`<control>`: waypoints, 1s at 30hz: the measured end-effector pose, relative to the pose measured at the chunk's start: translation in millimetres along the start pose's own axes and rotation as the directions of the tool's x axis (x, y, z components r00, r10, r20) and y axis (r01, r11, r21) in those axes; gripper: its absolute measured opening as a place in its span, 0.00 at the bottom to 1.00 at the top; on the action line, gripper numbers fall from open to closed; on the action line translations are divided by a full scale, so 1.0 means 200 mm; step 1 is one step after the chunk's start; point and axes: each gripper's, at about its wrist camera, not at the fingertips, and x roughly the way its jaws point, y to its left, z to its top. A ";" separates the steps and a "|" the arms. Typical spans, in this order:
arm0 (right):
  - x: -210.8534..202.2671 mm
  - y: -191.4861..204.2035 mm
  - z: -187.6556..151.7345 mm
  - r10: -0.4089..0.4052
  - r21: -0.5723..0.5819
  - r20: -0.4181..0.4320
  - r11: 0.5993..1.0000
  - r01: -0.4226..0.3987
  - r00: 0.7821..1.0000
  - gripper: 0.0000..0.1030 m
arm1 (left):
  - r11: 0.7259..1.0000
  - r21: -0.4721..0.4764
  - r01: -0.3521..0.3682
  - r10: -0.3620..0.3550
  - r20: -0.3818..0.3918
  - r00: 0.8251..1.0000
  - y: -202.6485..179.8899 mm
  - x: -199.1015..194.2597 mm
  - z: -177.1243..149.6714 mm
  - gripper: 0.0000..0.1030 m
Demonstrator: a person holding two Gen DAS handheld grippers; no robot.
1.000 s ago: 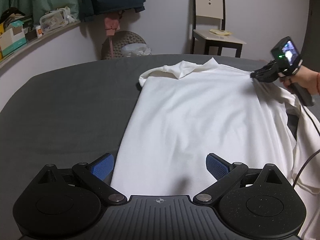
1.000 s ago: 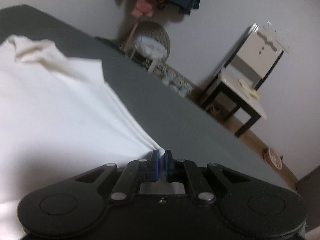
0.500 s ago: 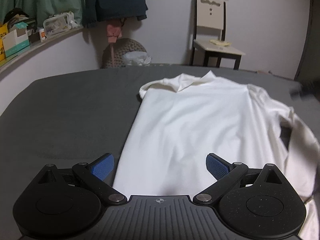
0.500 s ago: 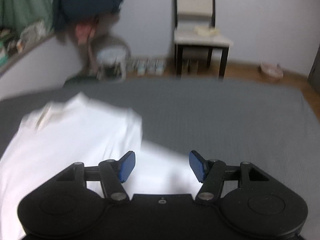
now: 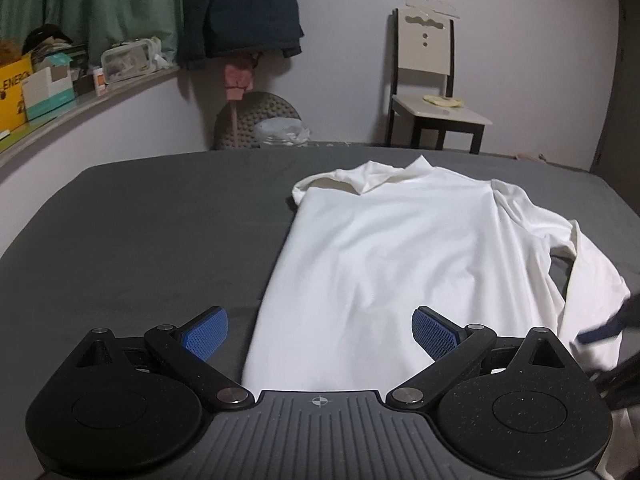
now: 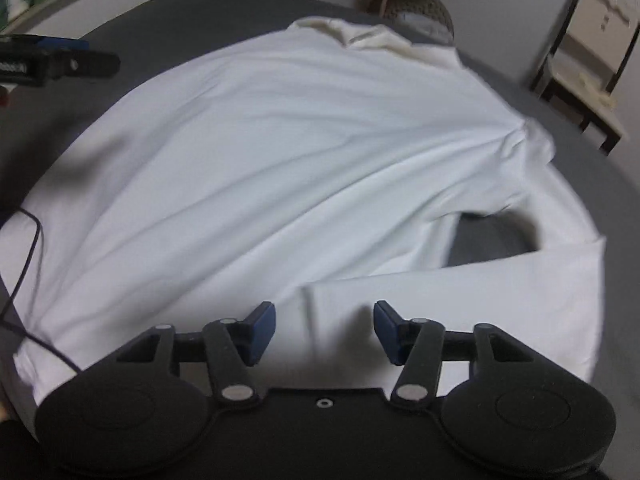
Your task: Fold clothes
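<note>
A white long-sleeved shirt (image 5: 392,248) lies flat on the grey bed (image 5: 140,240), collar toward the far wall. Its right sleeve (image 5: 592,280) is bent back along the body. My left gripper (image 5: 320,328) is open above the shirt's near hem and holds nothing. My right gripper (image 6: 324,324) hovers over the sleeve (image 6: 500,292) near the hem. Its jaws are closing, still apart, and the pads do not press the cloth beneath them. In the left wrist view the right gripper (image 5: 612,320) is a dark blur at the right edge. The right wrist view shows the left gripper (image 6: 56,62) at the top left.
A chair (image 5: 432,92) stands against the far wall beyond the bed. A round woven basket (image 5: 256,124) and a hanging dark jacket (image 5: 240,8) are at the back. A shelf with boxes (image 5: 40,88) runs along the left. A black cable (image 6: 24,248) crosses the shirt's left edge.
My right gripper let go of the shirt's far shoulder, opened, and swung back toward the near side over the sleeve. The released shoulder and sleeve settled. My left gripper drew back and rose a little.
</note>
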 end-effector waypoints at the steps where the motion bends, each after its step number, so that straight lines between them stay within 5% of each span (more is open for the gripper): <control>1: 0.03 0.03 0.01 -0.015 0.000 -0.005 1.000 0.015 1.000 0.47 | 1.000 -0.003 -0.003 0.003 -0.001 1.000 0.00 0.00 0.00 0.96; 3: 0.07 0.06 -0.01 -0.052 -0.006 0.008 0.999 0.052 0.999 0.34 | 1.000 -0.008 -0.008 0.008 -0.005 1.000 0.01 0.01 0.00 0.96; 4: 0.05 0.04 -0.01 -0.048 0.016 0.026 0.999 0.048 0.998 0.14 | 1.000 -0.010 -0.011 0.011 -0.009 1.000 0.01 0.02 -0.01 0.96; 5: 0.03 0.02 -0.01 -0.050 0.046 0.034 0.998 0.048 0.998 0.06 | 1.000 -0.012 -0.013 0.012 -0.013 1.000 0.01 0.02 -0.01 0.96; 11: -0.32 -0.37 -0.07 -0.114 0.352 0.175 0.935 0.046 0.978 0.05 | 1.000 -0.018 -0.018 0.017 -0.020 1.000 0.02 0.04 -0.02 0.96; 15: -0.61 -0.80 -0.27 -0.218 0.655 0.294 0.755 -0.030 0.931 0.05 | 1.000 -0.020 -0.017 0.017 -0.023 1.000 0.02 0.05 -0.01 0.96; 18: -0.76 -1.03 -0.45 -0.315 0.792 0.305 0.608 -0.055 0.899 0.05 | 1.000 -0.012 -0.021 0.021 -0.030 0.999 0.01 0.06 -0.01 0.96; 25: -0.92 -1.41 -0.88 -0.515 0.951 0.194 0.307 -0.031 0.835 0.04 | 0.999 0.013 -0.029 0.030 -0.046 0.999 -0.01 0.07 -0.03 0.96; 30: -0.87 -1.65 -1.03 -0.597 0.984 0.105 0.176 0.003 0.795 0.04 | 0.999 0.051 -0.019 0.022 -0.059 0.998 -0.04 0.08 -0.05 0.96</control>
